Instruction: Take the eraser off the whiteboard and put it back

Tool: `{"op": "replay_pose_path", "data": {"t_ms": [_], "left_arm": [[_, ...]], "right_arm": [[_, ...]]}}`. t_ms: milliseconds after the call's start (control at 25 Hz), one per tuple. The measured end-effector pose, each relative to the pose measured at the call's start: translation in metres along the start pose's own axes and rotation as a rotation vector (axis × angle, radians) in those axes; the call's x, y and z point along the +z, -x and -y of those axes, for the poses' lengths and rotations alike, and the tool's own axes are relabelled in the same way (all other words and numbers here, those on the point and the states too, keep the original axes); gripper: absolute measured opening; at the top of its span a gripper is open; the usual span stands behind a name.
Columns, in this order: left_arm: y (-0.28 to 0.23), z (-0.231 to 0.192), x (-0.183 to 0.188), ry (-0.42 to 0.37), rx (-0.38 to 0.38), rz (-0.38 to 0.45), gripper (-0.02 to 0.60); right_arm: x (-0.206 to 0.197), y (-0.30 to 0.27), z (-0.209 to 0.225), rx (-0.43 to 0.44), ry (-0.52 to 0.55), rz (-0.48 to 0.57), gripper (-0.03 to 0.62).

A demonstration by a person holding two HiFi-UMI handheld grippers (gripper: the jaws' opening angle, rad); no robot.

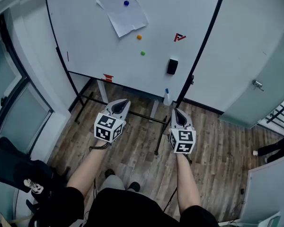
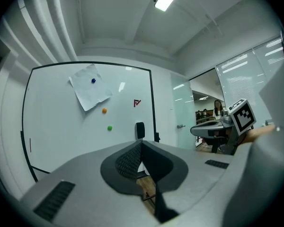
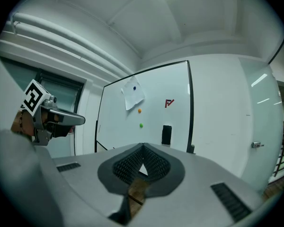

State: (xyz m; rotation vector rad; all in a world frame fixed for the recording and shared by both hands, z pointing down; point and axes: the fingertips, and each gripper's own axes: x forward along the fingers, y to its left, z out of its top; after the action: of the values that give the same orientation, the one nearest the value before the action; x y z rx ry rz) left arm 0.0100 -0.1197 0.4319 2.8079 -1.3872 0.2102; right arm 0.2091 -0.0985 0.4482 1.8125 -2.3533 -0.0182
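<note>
Eraser [image 1: 172, 66]: stuck on whiteboard [image 1: 85, 32], lower right, near its frame.
Left tool [image 1: 121, 101]: jaws together, empty, below whiteboard.
Right tool [image 1: 176, 111]: jaws together, empty, below eraser.
Stand [image 1: 87, 98]: partly hidden behind both tools.

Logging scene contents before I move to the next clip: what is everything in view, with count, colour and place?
whiteboard: 1, white, black frame, on a stand ahead
eraser: 1, black, on the board's lower right
paper sheet: 1, white, top of board
blue magnet: 1, on the sheet
orange magnet: 1, below the sheet
green magnet: 1, below the orange one
red mark: 1, above the eraser
spray bottle: 1, clear, blue cap, at the board's foot
door: 1, pale, right
chair: 1, black, lower left
floor: brown wood
left hand-held gripper: 1, grey, shut, empty
right hand-held gripper: 1, grey, shut, empty
</note>
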Motion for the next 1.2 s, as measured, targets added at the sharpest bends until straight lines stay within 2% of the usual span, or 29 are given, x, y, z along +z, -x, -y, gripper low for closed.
{"op": "replay_pose_path", "data": {"t_ms": [400,920,1200], "left_arm": [[-0.050,-0.022,0.002,0.005,-0.062,0.031,0.019],[-0.162,-0.096,0.015,-0.006,-0.173,0.048,0.019],[-0.208,-0.118,0.014,-0.011,-0.236,0.030,0.019]], "right_arm": [[-0.004,-0.041,0.012,-0.045,0.015,-0.015,0.023],[0.015,-0.156,0.045,-0.155,-0.002,-0.005,0.025],[0.018,-0.204,0.059,-0.205,-0.009,-0.021,0.025]]}}
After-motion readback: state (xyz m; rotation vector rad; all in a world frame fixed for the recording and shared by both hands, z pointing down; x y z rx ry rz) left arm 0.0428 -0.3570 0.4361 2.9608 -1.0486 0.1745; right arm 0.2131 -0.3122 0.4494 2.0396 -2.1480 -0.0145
